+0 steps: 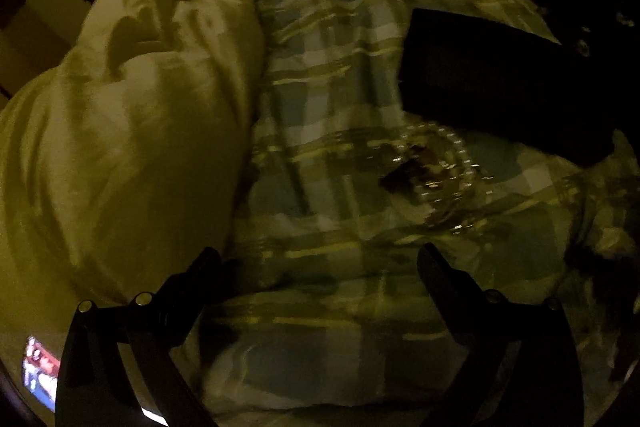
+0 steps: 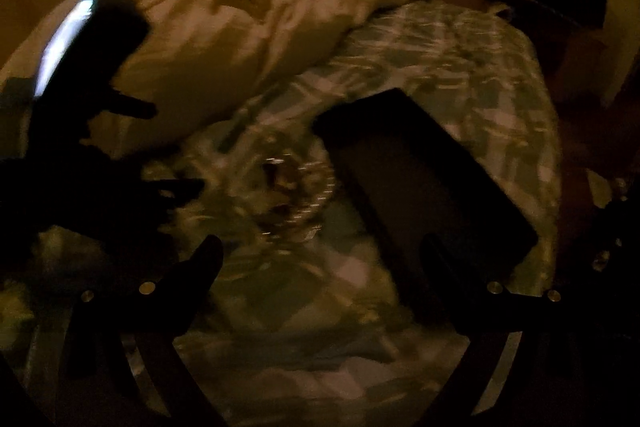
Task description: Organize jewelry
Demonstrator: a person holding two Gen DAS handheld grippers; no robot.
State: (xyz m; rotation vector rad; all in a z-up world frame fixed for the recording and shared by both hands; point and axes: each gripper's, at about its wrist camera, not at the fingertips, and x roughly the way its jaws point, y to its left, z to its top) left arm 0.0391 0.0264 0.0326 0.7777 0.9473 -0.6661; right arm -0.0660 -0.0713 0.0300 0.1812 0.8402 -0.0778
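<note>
Plaid bedspread (image 1: 320,75) under both grippers, jaws spread, empty.

A bed sheet (image 1: 340,75) in a green, pale blue and white plaid. A plain cream duvet (image 1: 132,99) bunched on it. A flat black tray (image 1: 496,75). A tangle of silvery, glinting jewelry (image 1: 436,175), with dark pieces mixed in.

No text, label, brand or number can be read anywhere; both views are dim and blurred. A small bright screen (image 1: 40,371) at the near left shows red, white and blue patches, but no legible characters.
</note>
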